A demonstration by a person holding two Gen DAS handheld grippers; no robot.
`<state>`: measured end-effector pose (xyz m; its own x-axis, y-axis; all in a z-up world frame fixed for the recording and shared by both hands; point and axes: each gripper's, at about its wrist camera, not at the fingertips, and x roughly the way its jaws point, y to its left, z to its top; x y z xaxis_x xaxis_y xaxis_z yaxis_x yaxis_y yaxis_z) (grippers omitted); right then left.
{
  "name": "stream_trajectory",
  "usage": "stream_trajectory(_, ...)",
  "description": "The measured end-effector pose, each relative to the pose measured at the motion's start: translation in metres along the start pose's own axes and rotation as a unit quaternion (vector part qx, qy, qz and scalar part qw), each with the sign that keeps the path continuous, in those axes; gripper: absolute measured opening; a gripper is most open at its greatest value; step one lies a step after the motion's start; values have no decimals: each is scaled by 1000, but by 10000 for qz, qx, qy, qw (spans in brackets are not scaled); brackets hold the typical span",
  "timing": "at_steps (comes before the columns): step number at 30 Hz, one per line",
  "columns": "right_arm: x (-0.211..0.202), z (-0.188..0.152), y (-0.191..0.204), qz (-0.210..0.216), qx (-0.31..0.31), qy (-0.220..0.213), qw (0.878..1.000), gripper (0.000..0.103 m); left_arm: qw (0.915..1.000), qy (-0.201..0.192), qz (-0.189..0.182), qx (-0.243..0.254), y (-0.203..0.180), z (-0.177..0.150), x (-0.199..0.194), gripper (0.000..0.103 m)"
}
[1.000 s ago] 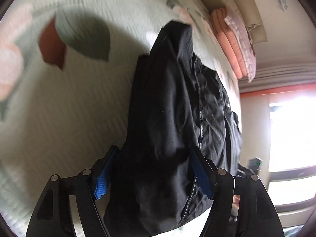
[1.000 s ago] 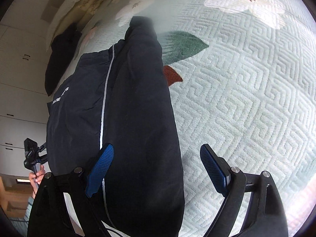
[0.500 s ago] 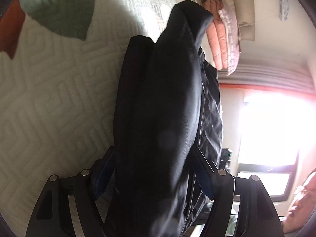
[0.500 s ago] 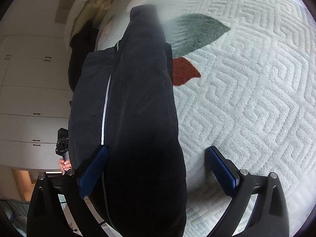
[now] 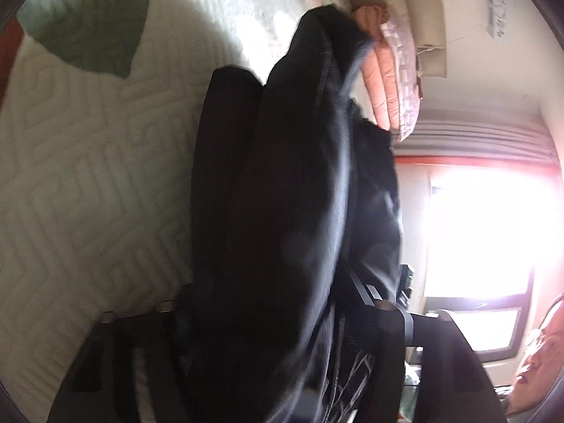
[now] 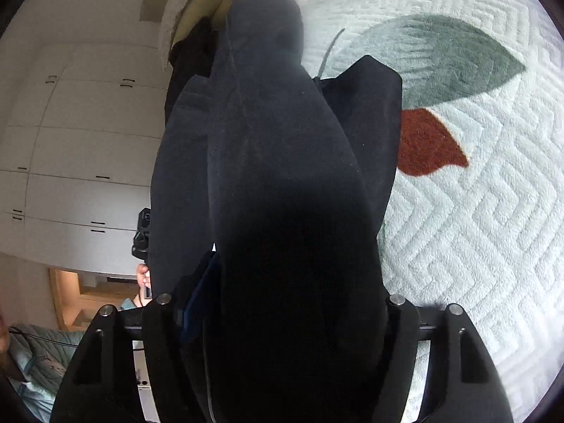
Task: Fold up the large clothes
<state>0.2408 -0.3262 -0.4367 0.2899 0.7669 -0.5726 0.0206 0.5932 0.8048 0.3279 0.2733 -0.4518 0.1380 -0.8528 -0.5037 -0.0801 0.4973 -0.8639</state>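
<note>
The left gripper (image 5: pixel 278 320) and right gripper (image 6: pixel 285 303) have just been closing and now clamp the black garment (image 6: pixel 282 183), lifted over the bedspread (image 6: pixel 476 229). Open bedspread lies at both outer sides.

I am finding no readable text; the pale paper strip (image 5: pixel 496 14) on the wall, upper right of the left wrist view, is showing only blurred marks.

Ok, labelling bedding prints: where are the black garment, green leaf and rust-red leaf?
black garment (image 6: pixel 282 194), right wrist view, middle of its folded bulk
green leaf (image 6: pixel 451 56), right wrist view, leaf centre
rust-red leaf (image 6: pixel 426 144), right wrist view, centre
</note>
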Motion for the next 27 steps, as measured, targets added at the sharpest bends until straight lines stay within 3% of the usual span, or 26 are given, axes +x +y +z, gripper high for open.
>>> stream_trajectory(2, -11, -8, 7, 35, 24, -222, 9997, 40, 9996, -216, -155, 77, -10, -10, -10, 40)
stream_trajectory(5, -28, -24, 31, -102, -160, -488, 9986, 34, 9971, -459, -513, 329, -38, -26, -24, 34)
stream_trajectory(12, -76, -61, 101, -225, -620, -990, 9929, 32, 9862, -567, -1070, 1127, -132, -61, -49, 33)
stream_trajectory(19, -170, -97, 150, -486, -815, -1511, 9840, 32, 9712, -530, -1422, 1838, -225, -96, -55, 34)
stream_trajectory(23, -231, -111, 152, -837, -954, -1701, 9772, 32, 9638, -454, -1660, 2038, -274, -119, -19, 35)
stream_trajectory(27, -288, -110, 119, -1135, -900, -1731, 9742, 32, 9647, -396, -1779, 1898, -298, -142, 43, 35)
